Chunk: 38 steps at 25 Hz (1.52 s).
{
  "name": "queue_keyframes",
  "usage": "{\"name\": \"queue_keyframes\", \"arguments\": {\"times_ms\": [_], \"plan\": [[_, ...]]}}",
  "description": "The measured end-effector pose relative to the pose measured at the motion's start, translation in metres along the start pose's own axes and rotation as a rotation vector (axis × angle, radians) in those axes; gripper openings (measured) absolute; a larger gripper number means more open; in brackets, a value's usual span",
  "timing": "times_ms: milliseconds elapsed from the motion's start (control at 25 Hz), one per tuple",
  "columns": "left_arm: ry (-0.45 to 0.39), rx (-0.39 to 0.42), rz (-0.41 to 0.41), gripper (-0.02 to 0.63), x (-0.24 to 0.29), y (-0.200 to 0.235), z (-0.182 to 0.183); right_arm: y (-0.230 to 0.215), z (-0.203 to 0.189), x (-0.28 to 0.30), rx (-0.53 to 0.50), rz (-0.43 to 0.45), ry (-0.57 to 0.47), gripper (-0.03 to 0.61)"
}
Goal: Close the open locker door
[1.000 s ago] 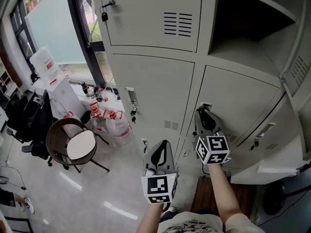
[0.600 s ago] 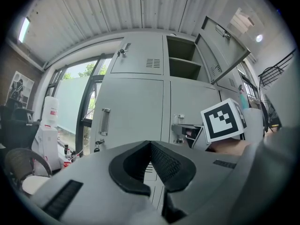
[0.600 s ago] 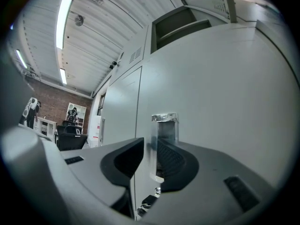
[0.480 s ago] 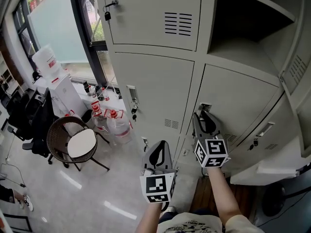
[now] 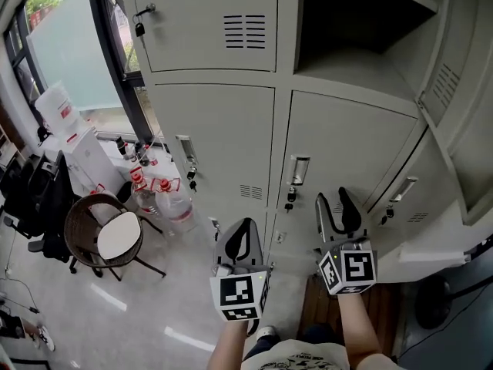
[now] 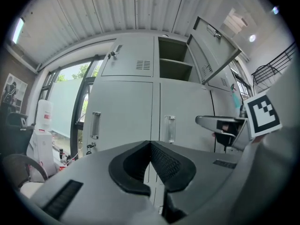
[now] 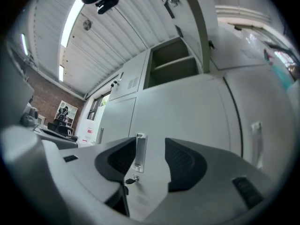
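The locker door of the middle row is found lying flush with its neighbours, straight ahead of the right gripper. Nearest, the left gripper is held level, its jaws pressed together on nothing. The right gripper's jaws have just been opening and are spread wide. The handle and its hanging key are sighted through the gap but lie well apart from the pads, so nothing is gripped. Higher up, the upper door is left swung out to the right of its bare compartment. The flush door is judged finished. If the upper door is meant as well, it would best be pushed near its free edge with a flat jaw face, in one slow arc, until the frame is met. Its lower corner overhangs the right side and should be passed with care. To the left, open floor is offered as far as the wicker chair and the water bottles.
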<state>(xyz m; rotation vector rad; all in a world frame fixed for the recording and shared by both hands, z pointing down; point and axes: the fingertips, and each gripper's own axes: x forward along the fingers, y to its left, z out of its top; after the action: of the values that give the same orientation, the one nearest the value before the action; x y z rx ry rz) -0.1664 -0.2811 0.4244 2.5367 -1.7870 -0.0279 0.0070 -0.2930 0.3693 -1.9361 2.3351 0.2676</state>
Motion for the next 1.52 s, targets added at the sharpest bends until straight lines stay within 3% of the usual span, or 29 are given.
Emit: {"name": "queue_keyframes", "arguments": {"times_ms": [320,640,960,1160,1280,1520], "plan": [[-0.076,0.044,-0.135,0.005,0.002,-0.056,0.04,-0.057,0.116,-0.093,-0.061,-0.187,-0.291,0.193],[-0.106,0.035,-0.251,0.004,-0.014,-0.108,0.05,-0.072,0.183,-0.155,-0.136,-0.259,-0.45,0.193],[-0.099,0.022,-0.304,0.003,-0.032,-0.131,0.049,-0.054,0.223,-0.163,-0.282,-0.184,-0.495,0.176],[-0.101,0.02,-0.297,0.005,-0.041,-0.129,0.049,-0.047,0.229,-0.158,-0.285,-0.163,-0.497,0.176],[-0.102,0.014,-0.285,0.005,-0.046,-0.124,0.048,-0.045,0.23,-0.157,-0.272,-0.17,-0.501,0.095],[-0.076,-0.003,-0.25,0.005,-0.055,-0.104,0.042,-0.03,0.228,-0.146,-0.293,-0.18,-0.483,0.098]]}}
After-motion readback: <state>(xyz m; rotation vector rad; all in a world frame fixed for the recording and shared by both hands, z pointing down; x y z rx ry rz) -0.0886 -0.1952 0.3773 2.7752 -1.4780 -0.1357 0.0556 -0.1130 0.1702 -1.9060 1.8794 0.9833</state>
